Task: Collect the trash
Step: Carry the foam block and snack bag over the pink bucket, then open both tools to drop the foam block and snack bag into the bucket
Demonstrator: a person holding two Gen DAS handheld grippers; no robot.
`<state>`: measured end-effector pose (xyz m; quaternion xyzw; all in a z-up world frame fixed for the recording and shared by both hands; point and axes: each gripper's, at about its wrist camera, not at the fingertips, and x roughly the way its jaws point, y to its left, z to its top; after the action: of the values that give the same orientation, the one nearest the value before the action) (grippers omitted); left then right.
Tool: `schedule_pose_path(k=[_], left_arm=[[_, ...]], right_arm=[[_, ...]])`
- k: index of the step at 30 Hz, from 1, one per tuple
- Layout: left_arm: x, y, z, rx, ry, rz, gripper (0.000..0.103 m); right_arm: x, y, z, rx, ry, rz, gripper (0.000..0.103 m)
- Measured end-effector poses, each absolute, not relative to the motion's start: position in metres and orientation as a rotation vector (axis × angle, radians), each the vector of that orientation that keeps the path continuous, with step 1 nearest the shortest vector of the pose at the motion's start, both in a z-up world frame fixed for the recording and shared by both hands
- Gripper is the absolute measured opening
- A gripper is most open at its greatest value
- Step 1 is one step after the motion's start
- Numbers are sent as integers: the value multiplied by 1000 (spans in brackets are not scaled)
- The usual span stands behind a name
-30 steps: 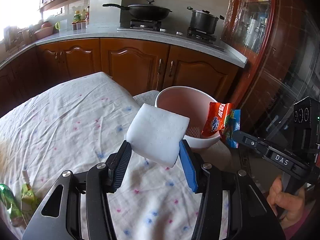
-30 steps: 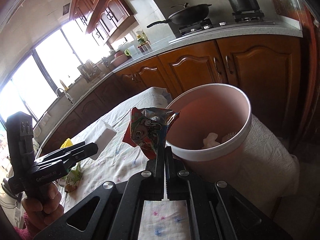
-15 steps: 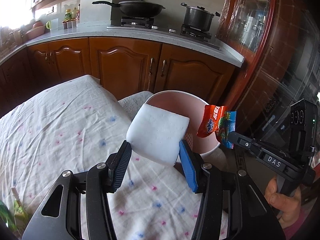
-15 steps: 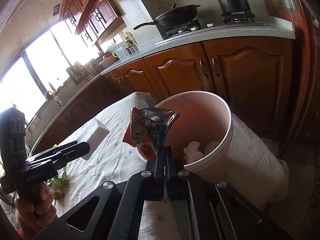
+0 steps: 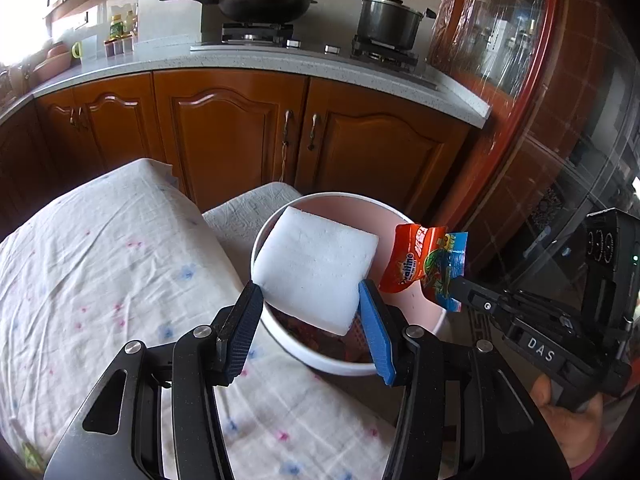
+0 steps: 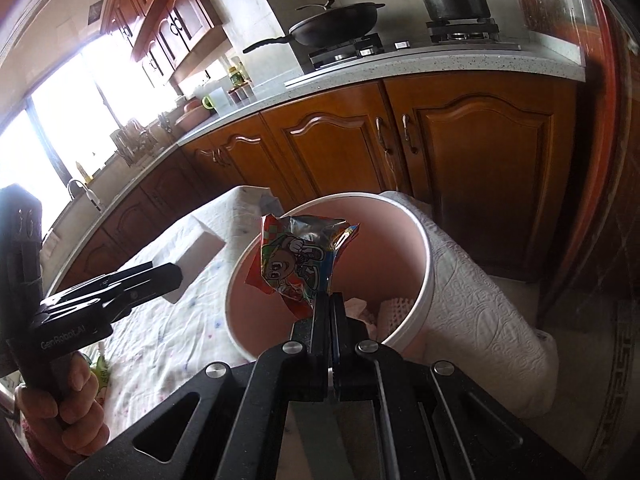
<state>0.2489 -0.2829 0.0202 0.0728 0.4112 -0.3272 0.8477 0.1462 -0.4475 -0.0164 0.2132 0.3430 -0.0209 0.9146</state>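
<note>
My left gripper (image 5: pixel 311 299) is shut on a white foam block (image 5: pixel 316 270) and holds it over the near rim of a pink bin (image 5: pixel 276 224). My right gripper (image 6: pixel 329 300) is shut on a crumpled orange and blue snack wrapper (image 6: pixel 302 262), held above the same pink bin (image 6: pixel 416 248). In the left wrist view the wrapper (image 5: pixel 426 266) hangs over the bin's right rim, pinched by the right gripper (image 5: pixel 456 286). In the right wrist view the foam block (image 6: pixel 196 254) and left gripper (image 6: pixel 176 280) sit left of the bin. Crumpled paper lies inside the bin.
The bin stands beside a table under a white spotted cloth (image 5: pixel 100 264). More green wrappers (image 6: pixel 98 372) lie on the cloth near the left hand. Wooden kitchen cabinets (image 5: pixel 232 136) and a counter with a wok (image 5: pixel 260 0) and pot (image 5: pixel 388 16) stand behind.
Both grippers have moved toward the bin. The foam block now hangs over the bin's rim and the wrapper sits over its opening. Both grips are unchanged.
</note>
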Motion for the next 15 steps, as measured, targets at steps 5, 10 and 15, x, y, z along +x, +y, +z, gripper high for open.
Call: schedule_pose_path(k=[5,10,15], left_arm=[[255,-294,12,165,886,-691,48],[259,-302,4,183,902,-690,50],[267,-302,-5,159,952,-690,59]], right_arm=[[153,-452,-23,425,733,-53,1],[158,-456,-28,426,749,-59,1],[163,-457,-32,424,767,-56,7]])
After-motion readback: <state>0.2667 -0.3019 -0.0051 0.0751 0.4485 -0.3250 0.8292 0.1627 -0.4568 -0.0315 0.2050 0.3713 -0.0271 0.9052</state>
